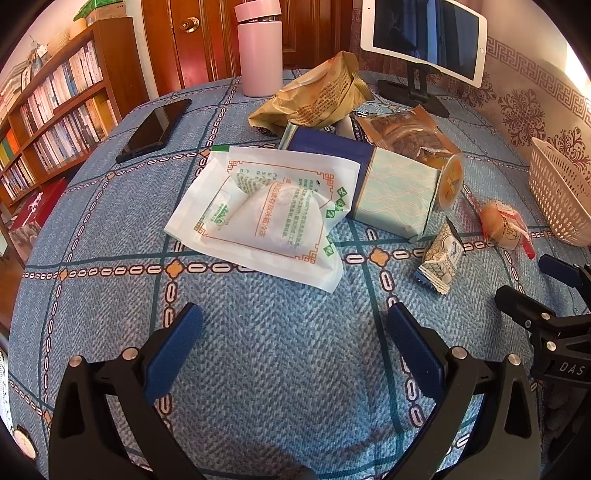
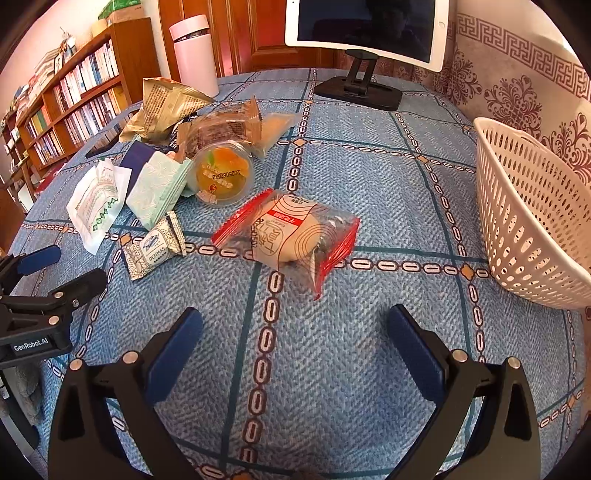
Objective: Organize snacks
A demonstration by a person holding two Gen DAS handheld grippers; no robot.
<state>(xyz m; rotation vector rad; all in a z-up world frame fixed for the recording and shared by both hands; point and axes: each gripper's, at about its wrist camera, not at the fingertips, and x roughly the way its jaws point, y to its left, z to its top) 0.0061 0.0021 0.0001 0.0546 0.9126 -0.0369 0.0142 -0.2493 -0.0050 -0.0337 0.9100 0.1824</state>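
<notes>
Snacks lie in a loose pile on the blue patterned tablecloth (image 1: 277, 350). A white packet with green and red print (image 1: 266, 214) lies just ahead of my open, empty left gripper (image 1: 295, 332). Behind it are a mint and navy pack (image 1: 391, 184), a jelly cup (image 2: 221, 173), a brown bag (image 1: 317, 96) and a clear cake packet (image 1: 402, 136). A red-edged bun packet (image 2: 291, 236) lies just ahead of my open, empty right gripper (image 2: 295, 332). A small patterned bar (image 2: 155, 251) lies to its left. The white basket (image 2: 535, 221) stands at the right.
A pink flask (image 1: 260, 51) and a tablet on a black stand (image 2: 365, 33) stand at the back of the table. A black phone (image 1: 155, 129) lies at the left. A bookshelf (image 1: 55, 110) and a wooden door are beyond the table.
</notes>
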